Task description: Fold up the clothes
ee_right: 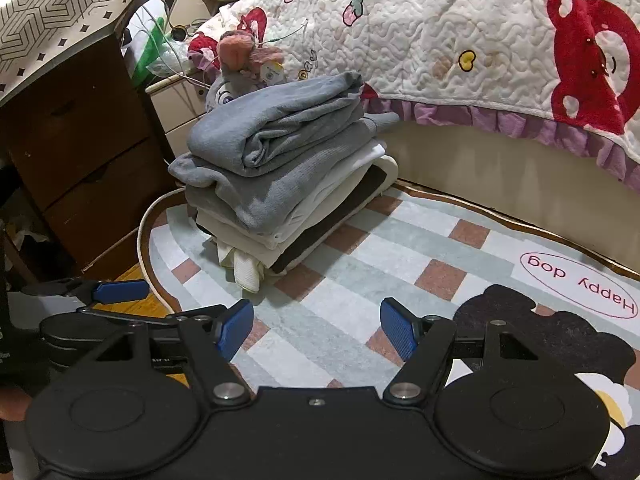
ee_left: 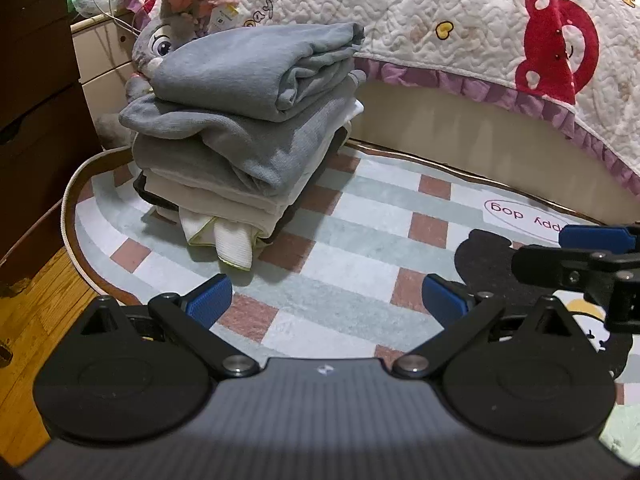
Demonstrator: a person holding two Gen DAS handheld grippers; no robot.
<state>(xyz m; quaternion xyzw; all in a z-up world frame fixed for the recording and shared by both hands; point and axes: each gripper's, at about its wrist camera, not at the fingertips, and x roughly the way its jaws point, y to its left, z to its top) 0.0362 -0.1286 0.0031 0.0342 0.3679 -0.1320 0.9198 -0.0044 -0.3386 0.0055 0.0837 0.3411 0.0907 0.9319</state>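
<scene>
A stack of folded clothes (ee_left: 240, 140) (ee_right: 280, 168) stands on the checked rug (ee_left: 360, 240) (ee_right: 360, 248) near the bed. A grey folded garment (ee_left: 248, 68) (ee_right: 280, 120) lies on top, with grey, cream and white pieces under it. A white ribbed piece (ee_left: 236, 248) hangs out at the bottom. My left gripper (ee_left: 326, 300) hovers over the rug in front of the stack, open and with nothing in it. My right gripper (ee_right: 317, 330) is also open and holds nothing, just right of the left one. One of its blue pads (ee_left: 596, 236) shows in the left wrist view.
A grey plush toy (ee_left: 160, 40) (ee_right: 224, 92) sits behind the stack. The bed with a quilted bear cover (ee_left: 480, 32) (ee_right: 480, 40) runs along the far side. A brown drawer cabinet (ee_left: 36, 100) (ee_right: 80, 152) stands at the left, on wooden floor (ee_left: 36, 300).
</scene>
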